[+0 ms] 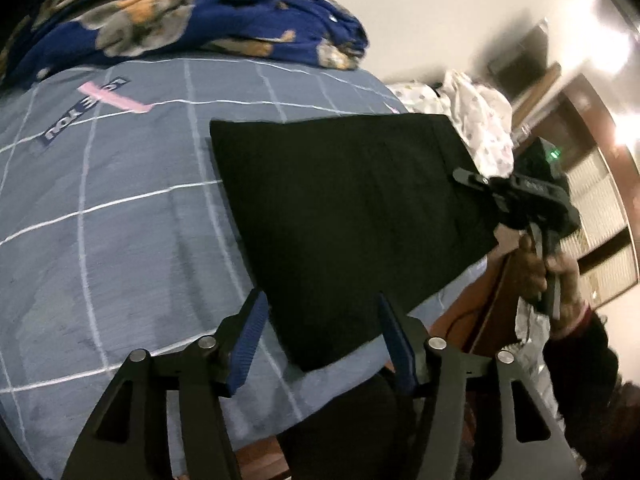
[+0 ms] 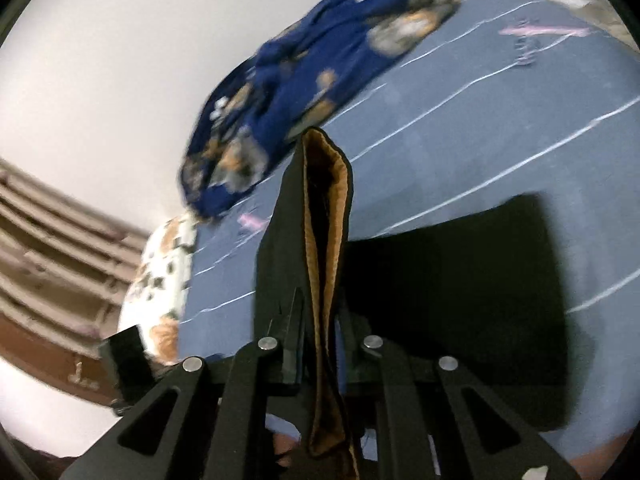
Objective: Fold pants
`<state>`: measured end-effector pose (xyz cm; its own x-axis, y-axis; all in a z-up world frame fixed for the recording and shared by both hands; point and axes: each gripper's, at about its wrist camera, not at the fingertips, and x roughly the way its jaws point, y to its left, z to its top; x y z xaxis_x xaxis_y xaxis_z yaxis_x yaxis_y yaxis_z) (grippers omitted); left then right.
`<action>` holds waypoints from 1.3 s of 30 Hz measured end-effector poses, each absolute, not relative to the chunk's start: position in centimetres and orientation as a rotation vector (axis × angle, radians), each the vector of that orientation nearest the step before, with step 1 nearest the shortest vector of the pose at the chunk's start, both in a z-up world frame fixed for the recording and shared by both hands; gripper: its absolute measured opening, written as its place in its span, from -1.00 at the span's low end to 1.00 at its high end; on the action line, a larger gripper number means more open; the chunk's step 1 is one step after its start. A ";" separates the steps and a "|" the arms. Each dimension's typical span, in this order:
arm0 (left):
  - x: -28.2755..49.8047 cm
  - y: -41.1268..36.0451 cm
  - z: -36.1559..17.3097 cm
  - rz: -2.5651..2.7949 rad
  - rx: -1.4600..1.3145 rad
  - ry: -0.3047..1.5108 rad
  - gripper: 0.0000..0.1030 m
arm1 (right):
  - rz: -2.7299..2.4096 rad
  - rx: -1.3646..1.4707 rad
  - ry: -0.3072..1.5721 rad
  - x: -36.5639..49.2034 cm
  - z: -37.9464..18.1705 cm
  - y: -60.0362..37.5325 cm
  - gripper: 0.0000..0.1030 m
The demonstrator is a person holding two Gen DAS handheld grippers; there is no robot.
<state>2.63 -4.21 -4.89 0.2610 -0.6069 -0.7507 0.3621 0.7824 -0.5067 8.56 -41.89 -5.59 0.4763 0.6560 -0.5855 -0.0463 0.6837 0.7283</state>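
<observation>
The right gripper (image 2: 320, 320) pinches the soft, limp black pants (image 1: 344, 216) at a fleece-lined edge, while the left gripper (image 1: 320, 344) hangs open beside the near hem, the sensible second hold.

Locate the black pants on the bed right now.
The black pants lie spread on the blue checked bedsheet, below the navy floral blanket; the right gripper pinches one edge.
</observation>
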 end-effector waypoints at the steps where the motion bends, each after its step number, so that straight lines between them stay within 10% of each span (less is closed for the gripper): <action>1: 2.5 -4.9 -5.0 -0.675 -0.233 1.135 0.17 | 0.446 0.730 1.000 8.6 -6.2 -43.7 -0.79; 39: 1.7 -10.0 -6.8 -0.719 -0.158 1.239 0.28 | 0.371 1.230 0.878 -1.4 -16.4 -52.4 -0.65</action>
<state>1.66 -9.97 -6.82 0.1400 -0.5764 -0.8051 0.4126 0.7731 -0.4818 -1.40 -52.41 -16.44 0.6304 0.6777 -0.3785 0.2008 0.3286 0.9229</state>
